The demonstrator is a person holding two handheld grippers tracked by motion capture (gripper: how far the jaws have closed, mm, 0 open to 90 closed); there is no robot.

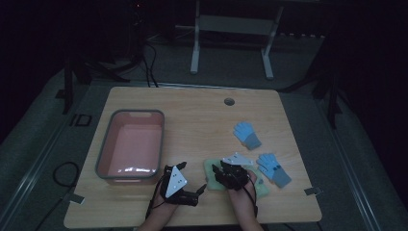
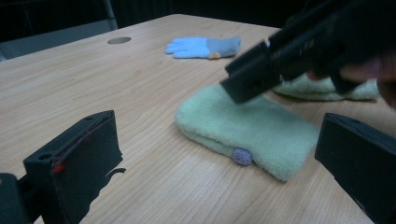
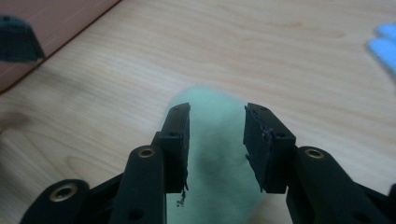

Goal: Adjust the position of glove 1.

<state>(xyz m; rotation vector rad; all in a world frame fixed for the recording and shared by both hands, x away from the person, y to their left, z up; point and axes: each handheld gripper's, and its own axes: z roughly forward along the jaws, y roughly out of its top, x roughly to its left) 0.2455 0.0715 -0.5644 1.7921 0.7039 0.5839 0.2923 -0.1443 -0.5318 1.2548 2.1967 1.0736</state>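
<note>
Above green mitten [image 3: 215,154]: right tool [image 3: 216,135], seemingly parted.

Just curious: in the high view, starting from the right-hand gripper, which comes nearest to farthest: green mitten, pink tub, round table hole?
1. Green mitten: directly under the right gripper.
2. Pink tub: off to the left.
3. Round table hole: far edge of the table.
</note>
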